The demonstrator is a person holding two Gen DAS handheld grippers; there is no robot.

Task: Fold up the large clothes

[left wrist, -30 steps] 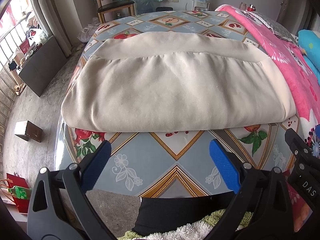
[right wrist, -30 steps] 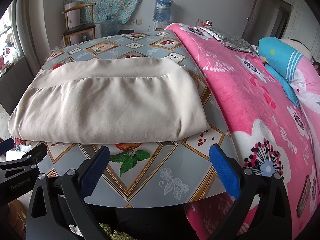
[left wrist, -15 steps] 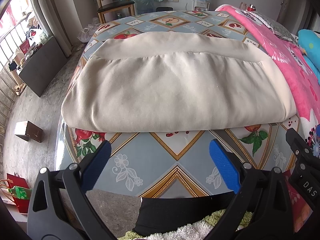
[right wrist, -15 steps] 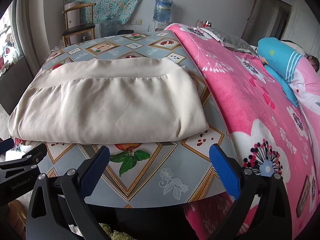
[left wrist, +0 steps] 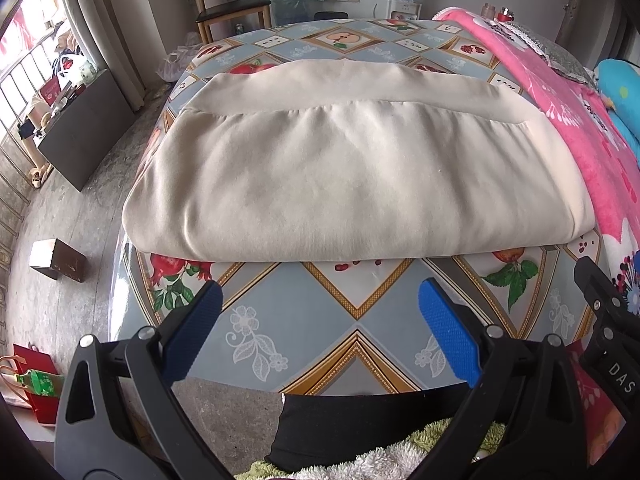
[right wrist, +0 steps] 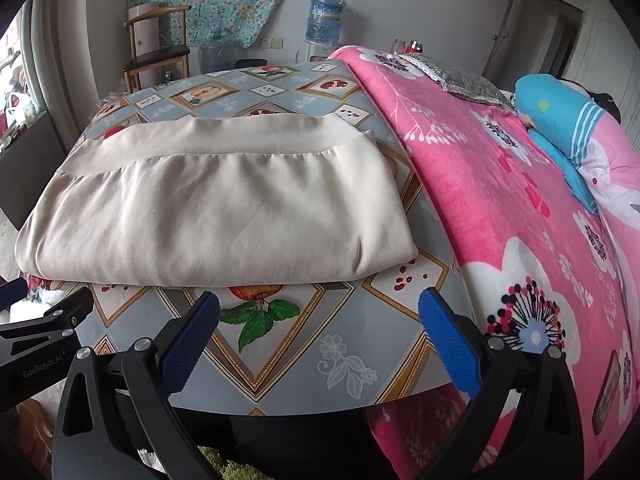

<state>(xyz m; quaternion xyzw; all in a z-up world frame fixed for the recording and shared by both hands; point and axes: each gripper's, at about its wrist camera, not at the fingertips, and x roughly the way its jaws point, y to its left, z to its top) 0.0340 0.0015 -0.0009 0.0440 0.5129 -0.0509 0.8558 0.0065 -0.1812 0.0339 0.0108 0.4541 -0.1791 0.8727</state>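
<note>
A cream garment (left wrist: 352, 176) lies folded into a flat rectangle on the patterned tablecloth (left wrist: 320, 320), its waistband along the far side; it also shows in the right wrist view (right wrist: 216, 208). My left gripper (left wrist: 318, 332) is open and empty, held short of the garment's near folded edge above the table's front. My right gripper (right wrist: 318, 336) is open and empty too, near the garment's front right corner. Each gripper's black body shows at the edge of the other's view.
A pink floral blanket (right wrist: 520, 208) and a blue pillow (right wrist: 560, 120) lie to the right of the table. A wooden chair (right wrist: 160, 52) and a water bottle (right wrist: 326, 18) stand at the back. A dark box (left wrist: 60, 260) sits on the floor at left.
</note>
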